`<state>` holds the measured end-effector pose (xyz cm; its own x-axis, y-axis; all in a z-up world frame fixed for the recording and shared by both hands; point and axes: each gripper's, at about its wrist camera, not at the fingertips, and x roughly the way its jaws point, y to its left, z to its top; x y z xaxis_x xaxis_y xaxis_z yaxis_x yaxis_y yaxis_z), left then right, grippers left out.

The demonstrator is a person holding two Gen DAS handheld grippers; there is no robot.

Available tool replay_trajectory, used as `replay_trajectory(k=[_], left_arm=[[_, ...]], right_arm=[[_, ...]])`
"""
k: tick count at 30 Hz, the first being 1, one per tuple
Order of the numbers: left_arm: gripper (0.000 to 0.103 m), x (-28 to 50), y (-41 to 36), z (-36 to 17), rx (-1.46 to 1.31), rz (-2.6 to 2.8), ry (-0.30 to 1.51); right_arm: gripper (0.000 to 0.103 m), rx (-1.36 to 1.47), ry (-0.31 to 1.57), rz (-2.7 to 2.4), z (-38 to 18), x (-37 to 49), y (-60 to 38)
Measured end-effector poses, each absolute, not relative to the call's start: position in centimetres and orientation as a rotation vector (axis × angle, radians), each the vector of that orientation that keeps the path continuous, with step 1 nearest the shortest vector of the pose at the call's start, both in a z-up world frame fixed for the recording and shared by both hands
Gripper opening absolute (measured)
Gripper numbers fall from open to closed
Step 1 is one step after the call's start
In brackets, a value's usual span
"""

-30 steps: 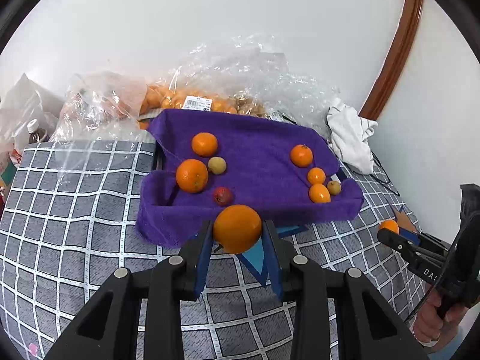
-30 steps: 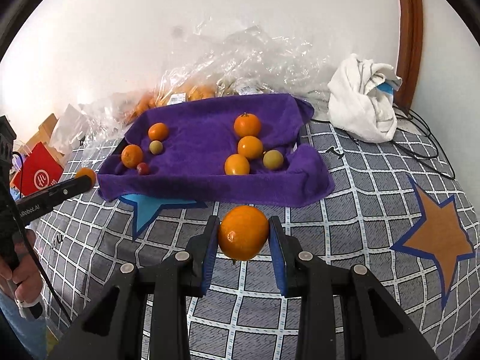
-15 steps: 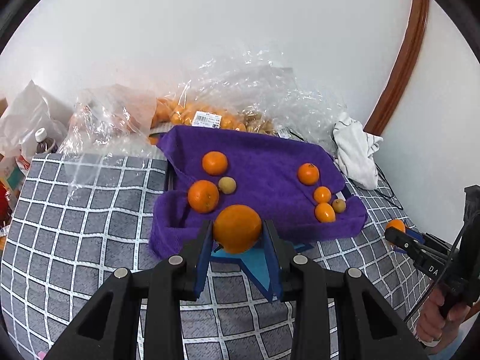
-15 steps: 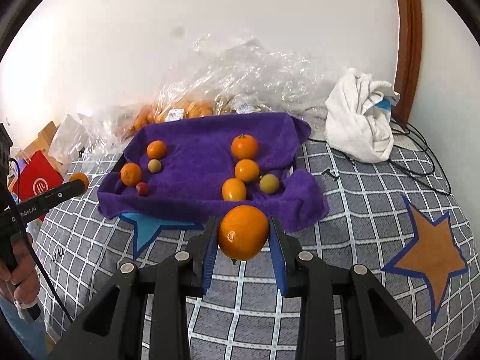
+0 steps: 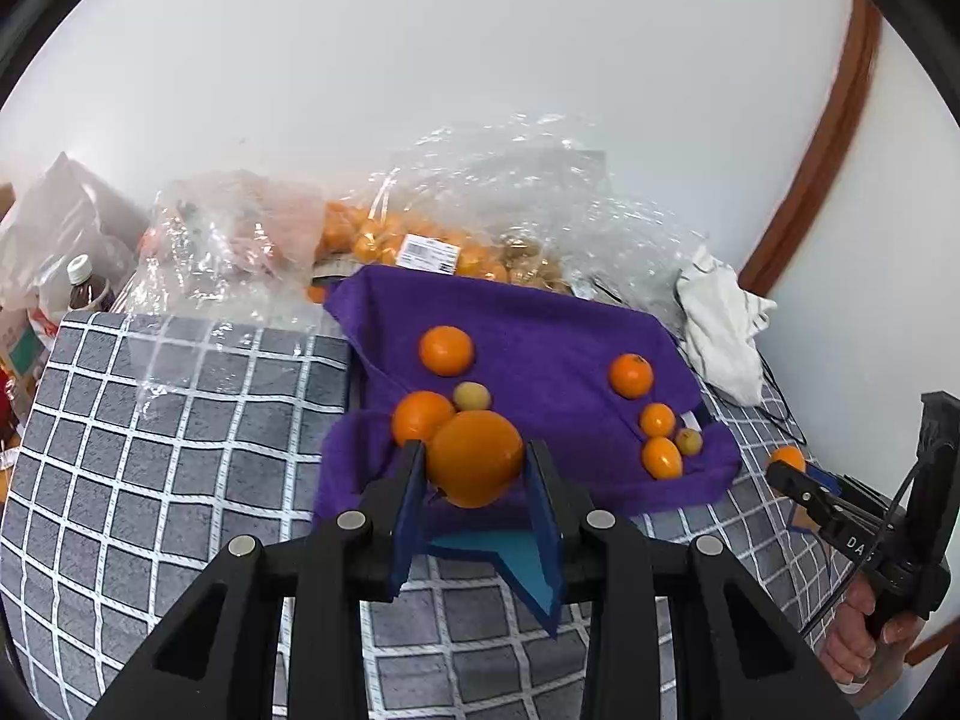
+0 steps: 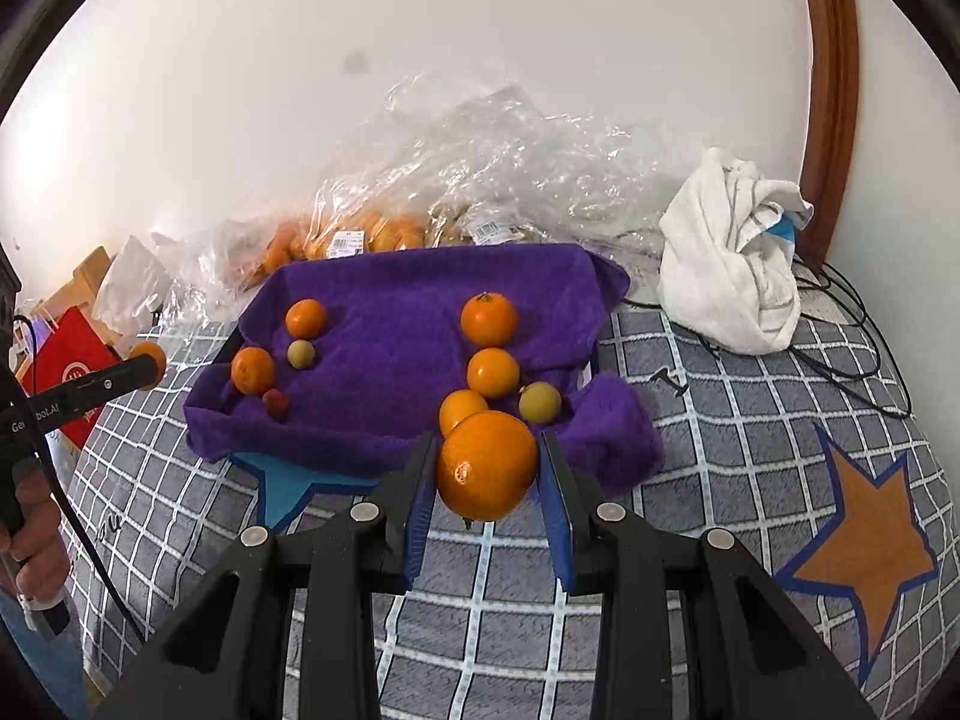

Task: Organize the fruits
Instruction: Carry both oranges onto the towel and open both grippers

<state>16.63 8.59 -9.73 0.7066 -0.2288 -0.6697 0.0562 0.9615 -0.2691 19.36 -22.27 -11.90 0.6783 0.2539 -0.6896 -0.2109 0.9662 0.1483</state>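
Note:
My left gripper (image 5: 475, 461) is shut on an orange (image 5: 474, 455), held above the near left edge of the purple towel-lined tray (image 5: 540, 324). My right gripper (image 6: 487, 467) is shut on another orange (image 6: 486, 463), held above the tray's (image 6: 390, 300) near right edge. On the towel lie a left group of oranges (image 6: 252, 369) with a small yellow-green fruit (image 6: 300, 354) and a small red fruit (image 6: 276, 402), and a right group of oranges (image 6: 489, 318) with a yellow-green fruit (image 6: 540, 402).
Clear plastic bags of oranges (image 5: 420, 240) lie behind the tray against the wall. A white cloth (image 6: 732, 252) and cables lie at the right. A bottle (image 5: 84, 285) and a red box (image 6: 66, 366) stand at the left. The checked cover (image 6: 720, 420) has star patches.
Both grippers have risen and moved toward the tray, each still holding its orange. The tray now sits lower and closer in both views.

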Motion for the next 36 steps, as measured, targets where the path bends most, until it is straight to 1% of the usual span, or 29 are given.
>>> replay_trajectory(k=[7,22,36], left_arm=[[0.032,18.6,10.0,-10.0,-0.254,-0.124,0.785],[0.032,26.4,7.8,-12.9,-0.198,-0.116,0.860],[0.032,28.9,8.2,-15.5,-0.152,-0.050,0.950]], right_arm=[[0.033,0.065,0.770,0.255,-12.0,22.2,-22.8],[0.033,0.077,0.833,0.245,-15.5,31.2,-23.2],[0.033,0.042,0.884,0.251,-18.4,33.9,-22.0]])
